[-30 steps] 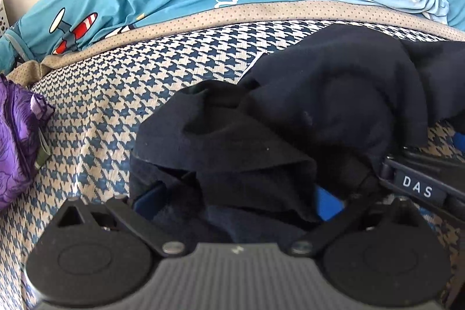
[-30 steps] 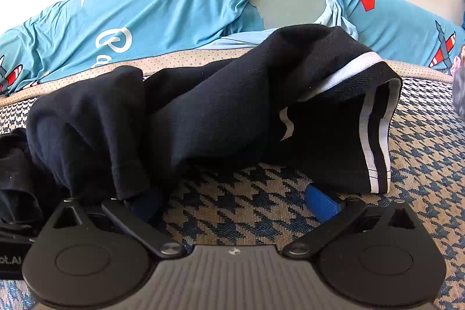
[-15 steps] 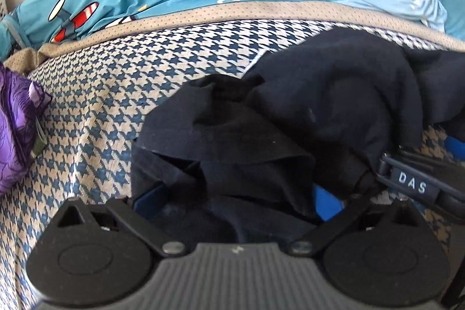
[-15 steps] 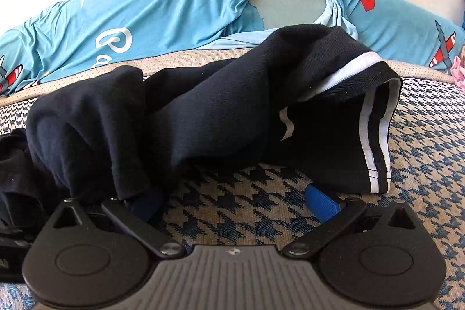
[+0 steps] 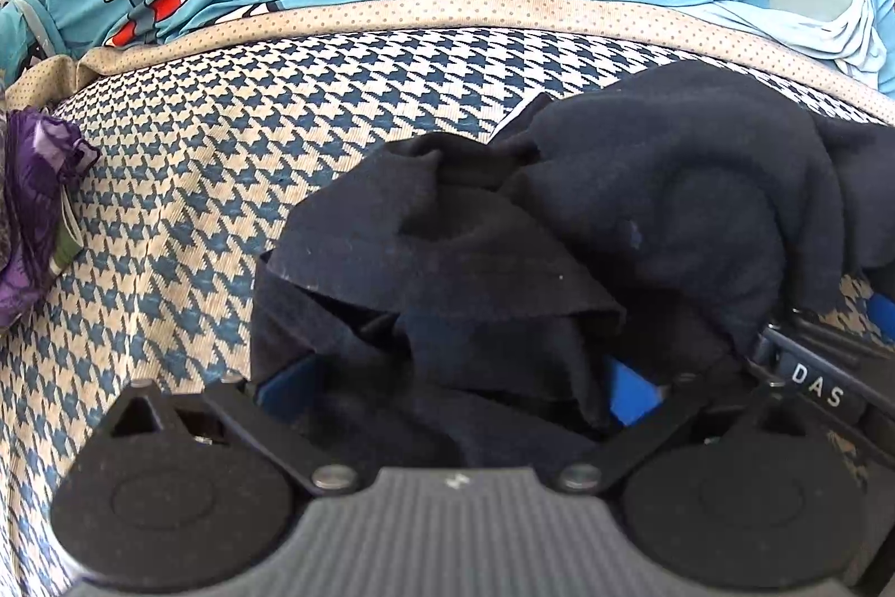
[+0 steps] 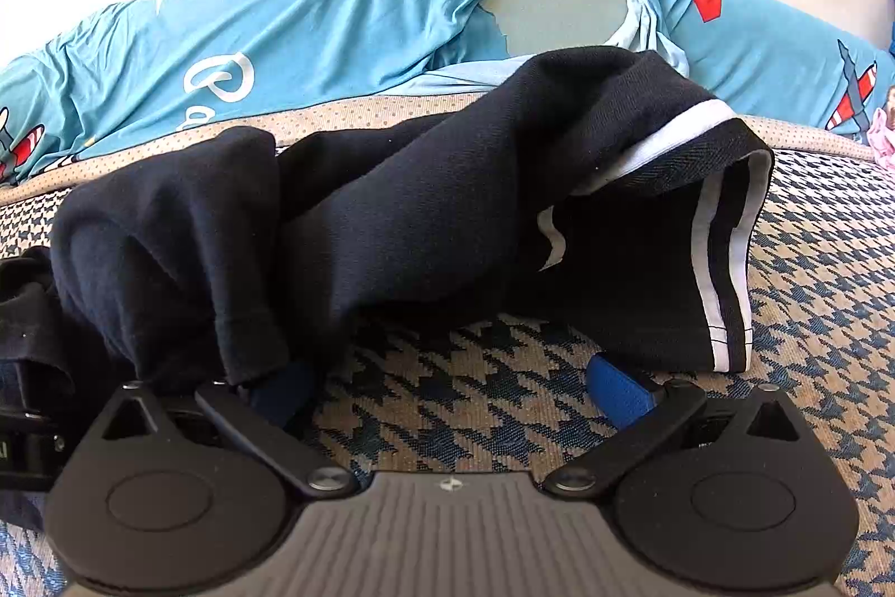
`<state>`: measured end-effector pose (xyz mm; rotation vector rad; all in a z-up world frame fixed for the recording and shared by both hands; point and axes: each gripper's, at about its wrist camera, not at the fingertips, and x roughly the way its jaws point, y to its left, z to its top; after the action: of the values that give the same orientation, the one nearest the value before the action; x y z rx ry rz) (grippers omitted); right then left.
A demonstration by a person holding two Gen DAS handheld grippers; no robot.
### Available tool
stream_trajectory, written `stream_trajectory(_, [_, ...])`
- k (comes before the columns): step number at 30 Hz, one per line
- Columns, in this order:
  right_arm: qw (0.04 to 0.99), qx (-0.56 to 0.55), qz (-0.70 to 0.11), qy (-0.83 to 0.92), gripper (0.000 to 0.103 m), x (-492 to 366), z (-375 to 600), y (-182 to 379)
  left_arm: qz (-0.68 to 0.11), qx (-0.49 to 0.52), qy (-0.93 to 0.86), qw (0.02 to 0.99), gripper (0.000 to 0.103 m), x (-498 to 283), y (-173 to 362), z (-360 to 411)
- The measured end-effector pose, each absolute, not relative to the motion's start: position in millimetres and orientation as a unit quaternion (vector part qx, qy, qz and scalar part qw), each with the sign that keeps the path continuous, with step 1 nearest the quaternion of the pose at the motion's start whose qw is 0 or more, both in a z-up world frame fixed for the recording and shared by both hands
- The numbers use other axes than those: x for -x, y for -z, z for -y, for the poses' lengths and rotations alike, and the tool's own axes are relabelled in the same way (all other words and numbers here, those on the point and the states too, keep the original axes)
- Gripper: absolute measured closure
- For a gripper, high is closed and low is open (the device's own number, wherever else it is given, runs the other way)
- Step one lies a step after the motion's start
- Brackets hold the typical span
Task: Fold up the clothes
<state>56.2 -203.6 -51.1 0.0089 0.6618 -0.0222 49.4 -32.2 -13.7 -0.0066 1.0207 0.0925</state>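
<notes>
From the left wrist camera we see our left gripper (image 5: 453, 379) with its blue fingers (image 5: 632, 387) set wide apart and the crumpled dark navy garment (image 5: 559, 233) heaped between and over them; nothing shows them pinching the cloth. The garment lies on the houndstooth cover (image 5: 224, 160), filling the picture from 6 toward 2 o'clock. Only this view shows a purple cloth (image 5: 33, 205) at 9 o'clock and, at 3 o'clock, the black body of the other gripper lettered "DAS" (image 5: 816, 387) just beside the garment.

From the right wrist camera, our right gripper (image 6: 453, 387) also stands spread apart, with bare houndstooth cover (image 6: 475, 390) between its fingers. The left finger (image 6: 282, 390) is half hidden under a hanging fold of the garment (image 6: 391, 216); the right finger (image 6: 618, 393) sits at the garment's lower edge. Only here do we see the garment's white-striped hem (image 6: 721, 261), at 3 o'clock. Both views show the turquoise printed sheet (image 6: 335, 20) along 12 o'clock.
</notes>
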Motion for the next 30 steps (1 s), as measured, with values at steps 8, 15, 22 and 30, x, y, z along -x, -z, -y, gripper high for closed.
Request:
stream_trajectory(8, [0.946, -0.004, -0.324, 0.011, 0.000, -56.0, 203.5, 51.6, -0.479, 0.019, -0.051, 0.876, 0.000, -53.5, 4.9, 26.1])
stream_trajectory(15, [0.934, 0.015, -0.357, -0.005, 0.000, -51.2, 204.1, 42.9, -0.465, 0.047, -0.069, 0.881, 0.000, -61.0, -6.5, 8.2])
stream_trajectory(22, [0.917, 0.017, -0.398, -0.031, 0.000, -37.1, 214.9, 33.0, -0.453, 0.068, -0.077, 0.886, 0.000, -62.5, -17.6, -6.5])
stream_trajectory(30, [0.925, 0.006, -0.367, -0.096, 0.000, -16.7, 233.5, 10.1, -0.447, 0.093, -0.091, 0.885, 0.000, -61.2, -21.3, -18.6])
